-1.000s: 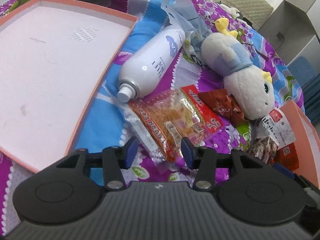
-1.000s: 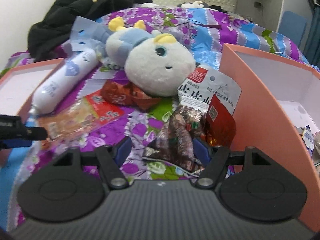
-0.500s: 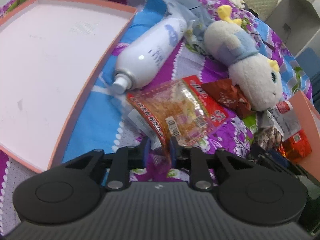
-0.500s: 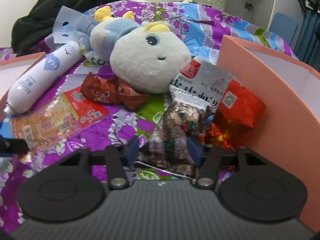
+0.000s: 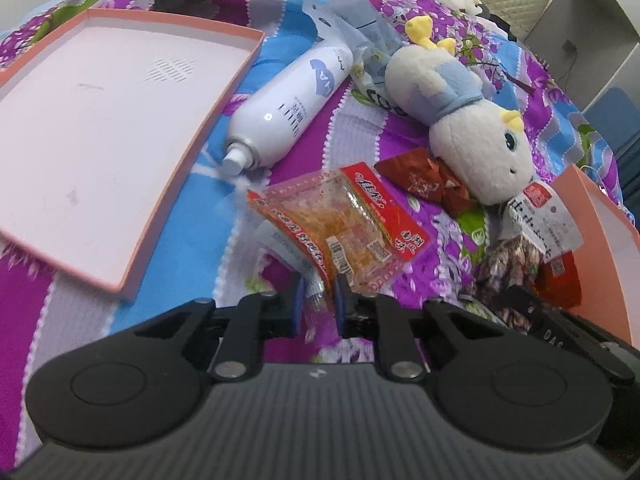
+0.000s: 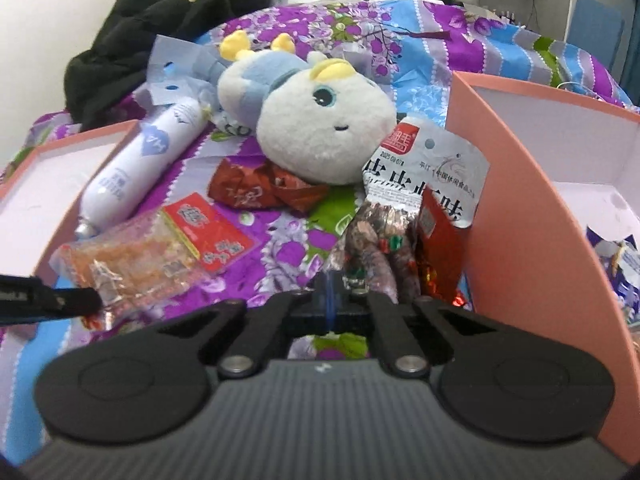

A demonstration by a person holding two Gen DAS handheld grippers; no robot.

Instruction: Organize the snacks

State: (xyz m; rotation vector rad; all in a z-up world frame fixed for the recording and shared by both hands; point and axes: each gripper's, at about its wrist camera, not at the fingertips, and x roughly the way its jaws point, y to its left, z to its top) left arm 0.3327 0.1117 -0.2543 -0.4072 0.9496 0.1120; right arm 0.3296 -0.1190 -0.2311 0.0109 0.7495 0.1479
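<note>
My left gripper (image 5: 318,294) is clenched on the near corner of the orange snack pack (image 5: 340,226), its jaws drawn in with only the thin plastic edge between them; the pack lies flat on the bedspread (image 5: 360,136) at 12 o'clock from the fingers. My right gripper (image 6: 329,294) has its jaws drawn nearly together on the lower end of the brown candy bag (image 6: 372,240), which lies at 1 o'clock from the fingertips, just beside the wall of the pink box (image 6: 516,200).

In the left view, the pink lid (image 5: 100,140) sits at 10 o'clock, well apart from the pack. The white bottle (image 5: 288,108) lies at 12 o'clock beyond the pack, nozzle toward me. The plush toy (image 5: 472,132) lies at 1 o'clock, touching a dark red wrapper (image 5: 420,180). A white-labelled pouch (image 5: 548,220) and a red packet (image 5: 560,280) lie at 3 o'clock against the box.

In the right view, the left gripper's finger enters at 9 o'clock, touching the orange pack. Black clothing (image 6: 168,24) lies at 11 o'clock, far back.
</note>
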